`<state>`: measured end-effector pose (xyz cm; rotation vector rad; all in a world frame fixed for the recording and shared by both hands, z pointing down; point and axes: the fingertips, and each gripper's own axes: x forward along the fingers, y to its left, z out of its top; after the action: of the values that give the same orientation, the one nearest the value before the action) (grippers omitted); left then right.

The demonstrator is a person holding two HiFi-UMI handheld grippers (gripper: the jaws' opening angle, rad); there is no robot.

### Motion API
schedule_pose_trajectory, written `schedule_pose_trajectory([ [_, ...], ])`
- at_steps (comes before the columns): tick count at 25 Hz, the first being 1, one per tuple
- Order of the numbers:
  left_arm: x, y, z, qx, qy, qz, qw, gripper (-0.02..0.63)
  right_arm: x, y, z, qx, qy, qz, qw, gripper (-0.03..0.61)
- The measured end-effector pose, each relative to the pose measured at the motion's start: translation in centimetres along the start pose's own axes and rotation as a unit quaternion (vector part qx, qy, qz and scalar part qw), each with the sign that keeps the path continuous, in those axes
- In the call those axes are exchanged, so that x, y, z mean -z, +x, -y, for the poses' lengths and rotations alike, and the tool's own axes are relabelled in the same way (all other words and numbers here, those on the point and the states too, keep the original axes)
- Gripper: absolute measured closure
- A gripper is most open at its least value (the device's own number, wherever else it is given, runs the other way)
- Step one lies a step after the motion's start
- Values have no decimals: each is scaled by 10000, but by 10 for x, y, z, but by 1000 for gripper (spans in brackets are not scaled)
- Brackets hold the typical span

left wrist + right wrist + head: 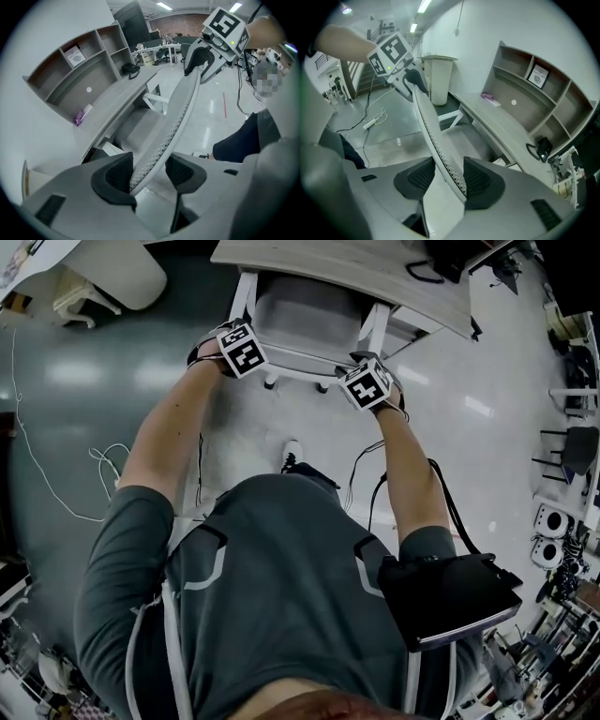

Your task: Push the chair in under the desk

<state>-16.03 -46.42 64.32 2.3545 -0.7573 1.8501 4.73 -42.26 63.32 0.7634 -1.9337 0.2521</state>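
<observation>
Head view: the chair [305, 320] sits partway under the table [375, 277]. The left gripper [241, 350] and right gripper [367, 383] are at its back corners, likely for an even push.

Left gripper view: the jaws are apart astride the backrest [180, 112], with one pad against it.

Right gripper view: the same, unclamped; a push probably needs no grip.

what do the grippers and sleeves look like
Both are pale grey plastic: left gripper, right gripper. Each has black ribbed pads and a white cube with black square markers. Short dark grey sleeves; a black cable trails behind the right gripper.
</observation>
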Motion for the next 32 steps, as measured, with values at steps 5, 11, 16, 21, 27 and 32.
schedule_pose_trajectory([
  [5,-9,9,-15,-53,-44,-102,9999,394,-7,8,19,6,-37,-22,10000,376],
  [11,-20,16,-32,-78,-95,-256,9996,394,-15,13,39,57,-103,67,9999,376],
  [16,-28,21,-41,-67,-177,-382,9991,394,-17,18,56,-32,-134,16,9999,376],
  [21,-36,26,-53,-137,-211,-379,9990,393,-22,23,71,69,-178,95,9998,376],
  [27,-49,36,-68,-96,-174,-356,9992,393,-28,29,90,50,-112,32,9999,373],
  [32,-60,43,-87,-189,-96,-186,9996,393,-35,39,111,175,-64,15,9998,369],
])
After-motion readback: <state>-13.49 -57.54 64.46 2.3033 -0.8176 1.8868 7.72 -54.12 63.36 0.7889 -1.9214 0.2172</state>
